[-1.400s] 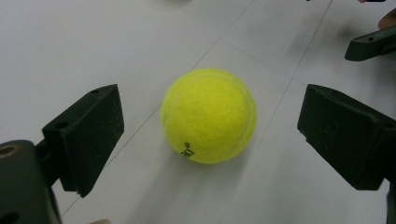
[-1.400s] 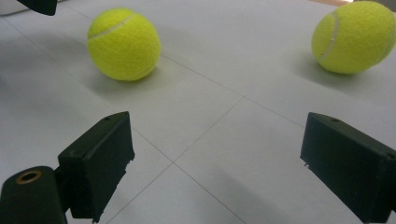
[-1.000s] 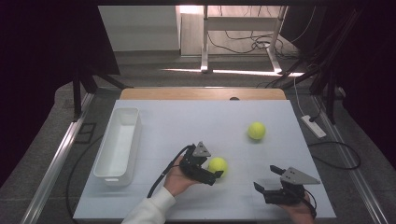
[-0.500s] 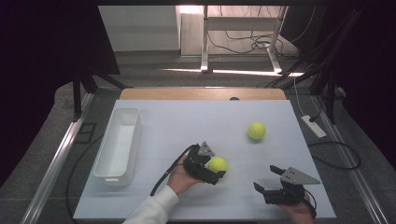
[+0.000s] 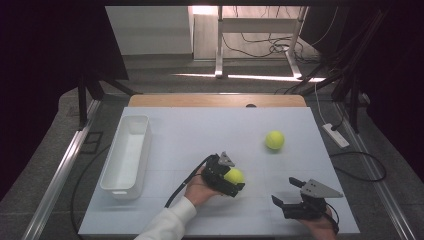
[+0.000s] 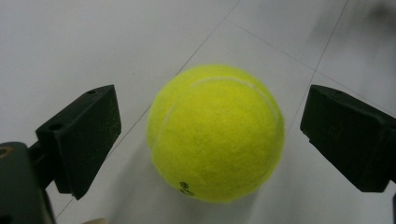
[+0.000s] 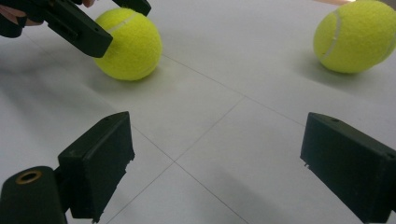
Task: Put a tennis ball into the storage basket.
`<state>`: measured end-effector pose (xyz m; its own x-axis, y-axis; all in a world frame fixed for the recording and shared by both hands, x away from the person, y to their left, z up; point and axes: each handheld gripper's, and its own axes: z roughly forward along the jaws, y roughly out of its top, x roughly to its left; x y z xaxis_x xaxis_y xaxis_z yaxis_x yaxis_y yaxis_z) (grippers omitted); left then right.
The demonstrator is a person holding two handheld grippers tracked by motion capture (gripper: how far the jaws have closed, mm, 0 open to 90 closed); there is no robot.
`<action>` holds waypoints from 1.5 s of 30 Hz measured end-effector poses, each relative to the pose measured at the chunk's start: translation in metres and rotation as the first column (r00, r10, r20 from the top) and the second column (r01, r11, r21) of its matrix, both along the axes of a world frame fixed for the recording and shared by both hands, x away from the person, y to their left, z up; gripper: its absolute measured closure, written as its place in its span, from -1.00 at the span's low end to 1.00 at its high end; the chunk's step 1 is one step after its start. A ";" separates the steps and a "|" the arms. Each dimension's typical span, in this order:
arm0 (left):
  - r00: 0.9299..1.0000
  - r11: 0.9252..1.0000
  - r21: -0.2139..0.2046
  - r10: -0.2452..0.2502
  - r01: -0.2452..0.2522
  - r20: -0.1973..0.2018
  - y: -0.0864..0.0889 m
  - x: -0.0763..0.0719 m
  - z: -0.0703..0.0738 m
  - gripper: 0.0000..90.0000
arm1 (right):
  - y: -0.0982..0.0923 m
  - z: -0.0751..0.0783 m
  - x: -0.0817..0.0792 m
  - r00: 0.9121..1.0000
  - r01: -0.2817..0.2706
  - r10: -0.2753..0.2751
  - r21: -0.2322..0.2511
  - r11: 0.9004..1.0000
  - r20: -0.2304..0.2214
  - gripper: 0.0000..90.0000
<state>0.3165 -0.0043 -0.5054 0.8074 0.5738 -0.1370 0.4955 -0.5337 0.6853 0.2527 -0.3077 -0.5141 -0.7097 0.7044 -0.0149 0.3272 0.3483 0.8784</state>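
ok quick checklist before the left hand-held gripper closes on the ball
1. Near ball between the left hand-held gripper jaws: ok.
2. Jaws open wide enough, gap on both sides: ok.
3. Ball resting on the table, not rolling: cannot tell.
4. Right hand-held gripper open and apart from the ball: ok.
5. Far ball out of the way: ok.
6. Tray empty: ok.

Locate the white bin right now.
High view: the white bin sits on the table's left edge, left of the left gripper and its tennis ball.
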 end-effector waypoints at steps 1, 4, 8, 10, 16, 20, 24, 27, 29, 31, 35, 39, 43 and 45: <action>1.000 1.000 0.000 0.000 0.000 -0.003 0.000 0.000 -0.001 -0.87 | 0.000 0.000 0.000 1.000 -0.001 0.001 0.001 1.000 0.001 -0.80; 1.000 1.000 0.003 0.003 -0.003 -0.010 -0.001 0.002 -0.003 -0.87 | 0.000 0.000 0.000 1.000 -0.001 0.001 0.000 1.000 0.000 -0.80; 1.000 1.000 0.010 0.003 -0.003 -0.018 -0.002 0.004 -0.005 -0.87 | 0.000 0.000 0.000 1.000 0.001 -0.001 0.000 1.000 0.000 -0.80; 1.000 1.000 0.013 0.002 -0.001 -0.021 -0.002 0.005 -0.006 -0.87 | 0.000 0.000 0.000 1.000 0.001 -0.001 0.001 1.000 -0.001 -0.80; 0.999 1.000 0.025 -0.012 0.013 -0.031 -0.004 0.005 -0.008 -0.83 | 0.000 0.000 0.000 1.000 0.002 -0.002 -0.001 1.000 0.000 -0.80; 0.999 0.999 0.025 -0.023 0.024 -0.031 -0.004 0.004 -0.008 -0.73 | 0.000 0.000 0.000 1.000 0.003 -0.003 -0.002 1.000 0.000 -0.80; 0.999 0.999 0.018 -0.027 0.028 -0.032 -0.004 0.004 -0.008 -0.56 | 0.000 0.000 0.000 1.000 0.003 -0.003 -0.002 1.000 0.000 -0.80; 0.999 1.000 0.011 -0.028 0.028 -0.027 -0.003 0.003 -0.007 -0.44 | 0.000 0.000 0.000 1.000 0.003 -0.003 -0.002 1.000 0.001 -0.80; 0.999 1.000 0.011 -0.026 0.026 -0.030 -0.002 0.004 -0.007 -0.43 | 0.000 0.000 0.000 1.000 0.003 -0.003 -0.003 1.000 0.002 -0.80; 0.999 1.000 0.010 -0.026 0.026 -0.030 -0.002 0.004 -0.006 -0.42 | -0.001 0.000 0.000 1.000 0.004 -0.004 -0.003 1.000 0.002 -0.80; 0.999 0.999 0.011 -0.030 0.030 -0.021 -0.002 0.003 -0.006 -0.42 | -0.001 0.000 0.000 1.000 0.004 -0.004 -0.004 1.000 0.002 -0.80; 0.999 0.999 0.005 -0.031 0.032 -0.016 -0.002 0.002 -0.005 -0.41 | -0.001 0.000 0.000 1.000 0.005 -0.005 -0.004 1.000 0.002 -0.80; 0.999 0.999 -0.001 -0.032 0.032 -0.009 -0.001 0.000 -0.002 -0.41 | -0.001 0.000 0.000 1.000 0.005 -0.005 -0.004 1.000 0.002 -0.80; 1.000 1.000 -0.007 -0.031 0.031 -0.003 0.000 -0.001 0.000 -0.41 | -0.001 0.000 0.000 1.000 0.006 -0.006 -0.004 1.000 0.002 -0.80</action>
<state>0.3159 -0.0039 -0.5058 0.8242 0.5479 -0.1434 0.4812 -0.5440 0.6874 0.2525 -0.3085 -0.5142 -0.7055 0.7084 -0.0192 0.3273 0.3497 0.8778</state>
